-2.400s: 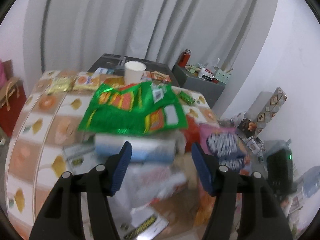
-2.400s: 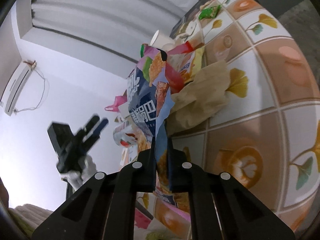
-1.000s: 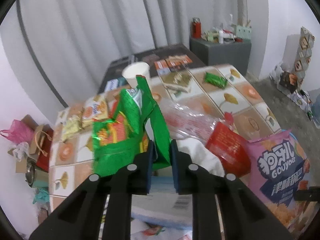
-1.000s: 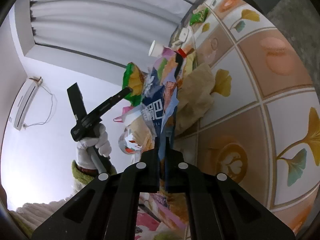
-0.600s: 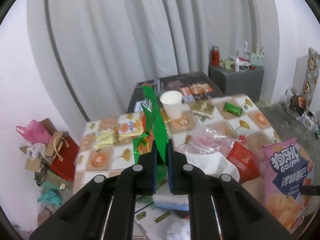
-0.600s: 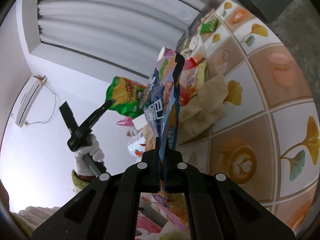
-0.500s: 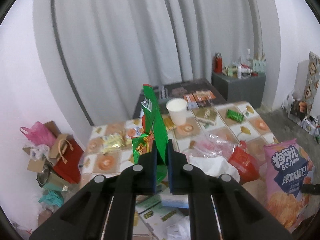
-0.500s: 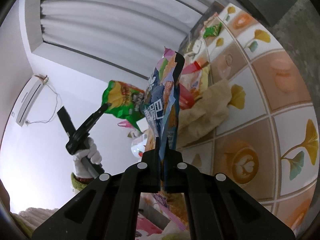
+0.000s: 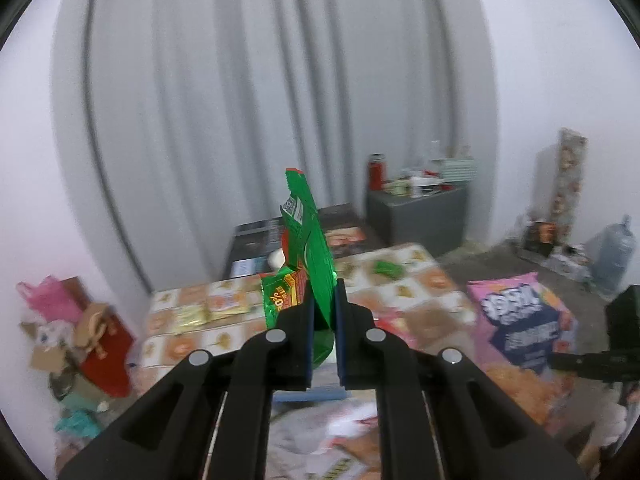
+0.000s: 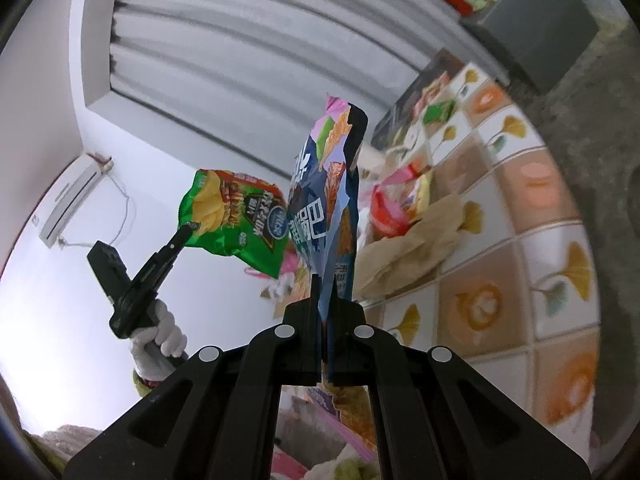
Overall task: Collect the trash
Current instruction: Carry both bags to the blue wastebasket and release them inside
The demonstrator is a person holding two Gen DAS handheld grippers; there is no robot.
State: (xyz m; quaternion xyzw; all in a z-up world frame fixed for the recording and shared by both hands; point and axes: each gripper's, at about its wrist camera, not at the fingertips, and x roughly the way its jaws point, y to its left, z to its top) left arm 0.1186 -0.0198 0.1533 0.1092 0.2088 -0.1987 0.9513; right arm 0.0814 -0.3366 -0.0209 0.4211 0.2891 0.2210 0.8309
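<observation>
Above littered table: left gripper clamps green chip bag, right gripper clamps blue-pink snack bag. Risk: thin-edge grips, slick foil may slip free.

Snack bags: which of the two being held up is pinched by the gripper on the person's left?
The green snack bag, clamped in the left gripper. The pink-and-blue bag is in the right gripper.

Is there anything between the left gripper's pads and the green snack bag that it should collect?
No. The left gripper is shut directly on the green snack bag; nothing visible lies between pads and foil.
</observation>
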